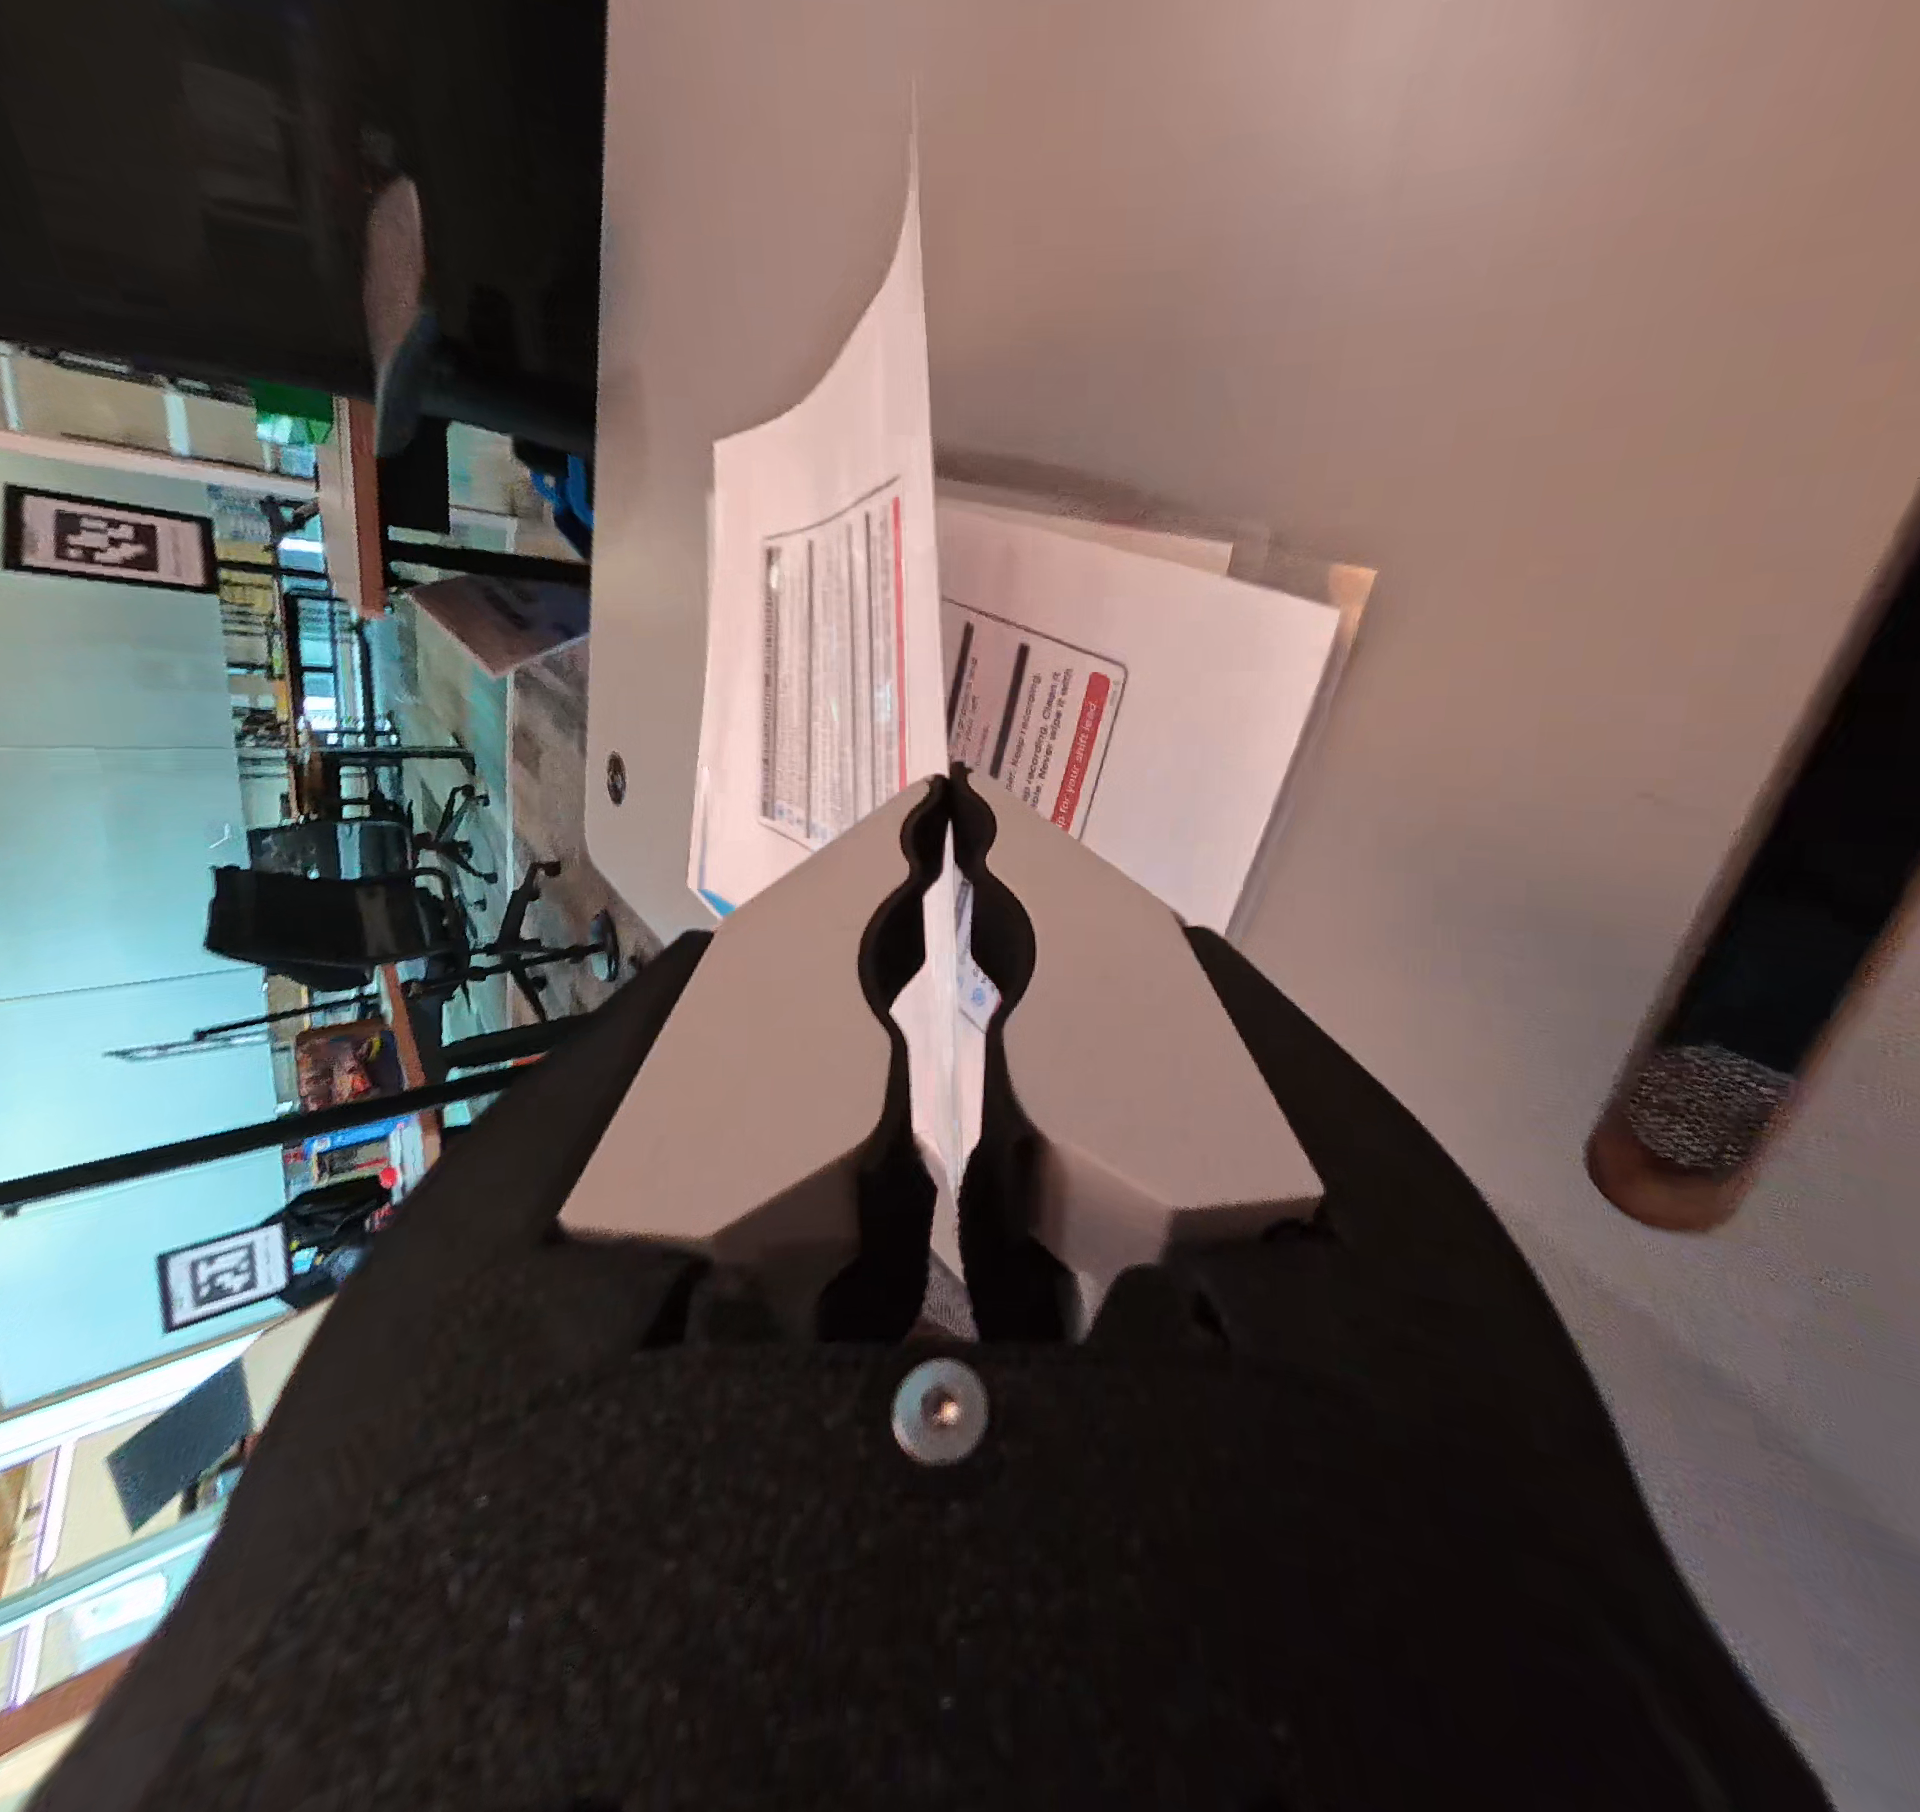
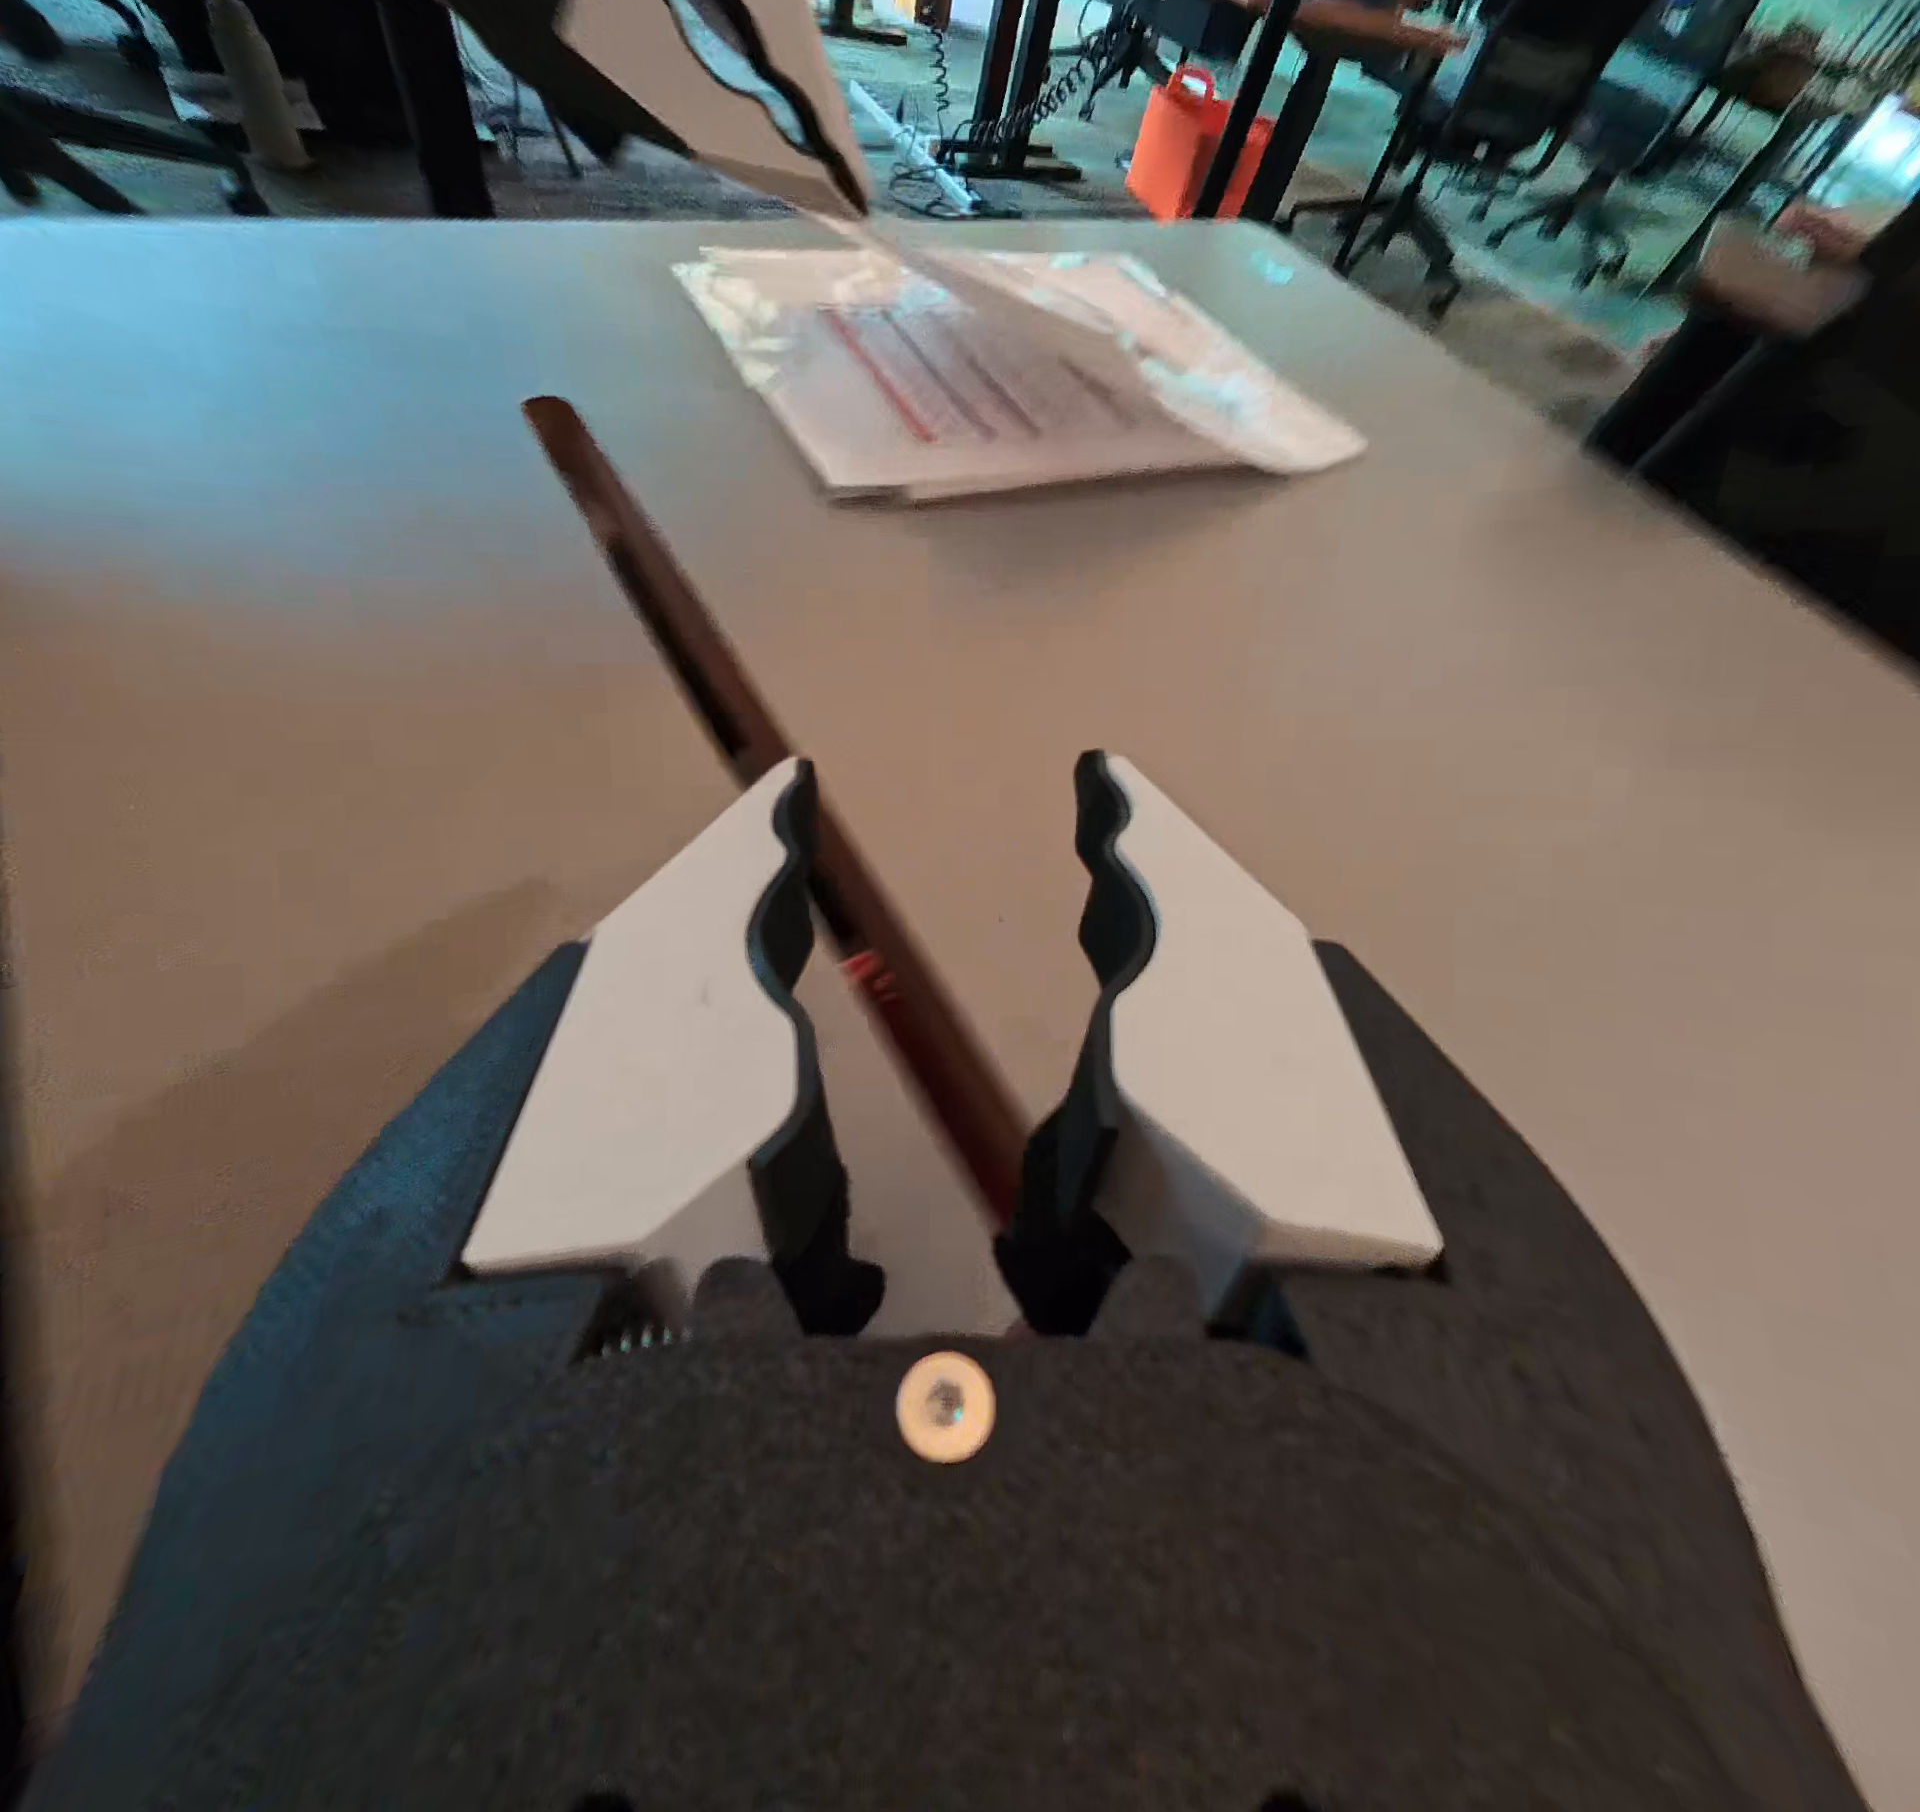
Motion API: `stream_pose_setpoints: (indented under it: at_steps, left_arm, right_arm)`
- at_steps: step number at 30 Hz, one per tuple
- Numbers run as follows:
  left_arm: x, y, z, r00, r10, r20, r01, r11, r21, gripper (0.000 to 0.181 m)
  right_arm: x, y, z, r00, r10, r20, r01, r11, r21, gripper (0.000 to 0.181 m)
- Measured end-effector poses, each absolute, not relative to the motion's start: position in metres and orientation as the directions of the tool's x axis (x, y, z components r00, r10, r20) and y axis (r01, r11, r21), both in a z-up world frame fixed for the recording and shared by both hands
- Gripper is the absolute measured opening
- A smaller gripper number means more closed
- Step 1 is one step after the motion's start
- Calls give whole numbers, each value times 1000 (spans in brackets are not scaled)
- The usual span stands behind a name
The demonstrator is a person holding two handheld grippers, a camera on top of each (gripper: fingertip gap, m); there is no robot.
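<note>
Grey table (image 2: 1351,827) carries a paper stack (image 2: 1018,380). Left gripper (image 1: 951,786), rolled sideways, pinches one raised sheet (image 1: 873,474). Right gripper (image 2: 940,775) spread low over a dark stick (image 2: 665,578), possibly a pen.

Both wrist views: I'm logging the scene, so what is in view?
Table: one, pale grey, under everything.
Paper stack: one, white printed sheets in a clear sleeve, flat on the table.
Sheet: one, white, lifted edge-up from the stack.
Stick: one, dark brown, slanting between the right fingers.
Bin: one, orange, on the floor behind.
Left gripper: shut on the sheet.
Right gripper: open around the stick.
</note>
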State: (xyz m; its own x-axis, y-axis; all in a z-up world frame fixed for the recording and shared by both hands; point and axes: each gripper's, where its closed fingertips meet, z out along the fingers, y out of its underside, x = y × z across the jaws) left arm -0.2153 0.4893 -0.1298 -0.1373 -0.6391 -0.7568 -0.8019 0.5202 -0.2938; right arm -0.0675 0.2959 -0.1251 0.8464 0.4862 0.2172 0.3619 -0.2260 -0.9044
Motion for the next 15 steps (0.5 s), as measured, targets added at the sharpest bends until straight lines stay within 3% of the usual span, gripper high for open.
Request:
stream_pose_setpoints:
  at_steps: [5,10,12,14,15]
  left_arm:
    - [-218,454,-86,-218,-639,-738,-761,584,-281,0]
    - [-219,413,-56,-333,-587,-738,-720,664,-203,0]
    - [-215,397,-44,-349,-574,-740,-696,688,-206,0]
    - [-210,381,-32,-344,-574,-743,-675,701,-229,0]
    - [-208,376,-26,-328,-572,-752,-671,701,-240,0]
  right_arm:
    - [-75,377,-103,723,520,456,571,-76,-818,56]
    - [-107,397,-85,568,591,573,689,40,-724,46]
    - [-118,392,-87,498,608,619,735,83,-673,32]
    - [-118,391,-80,461,527,714,785,132,-605,4]
    - [-117,388,-74,446,494,746,794,167,-584,1]
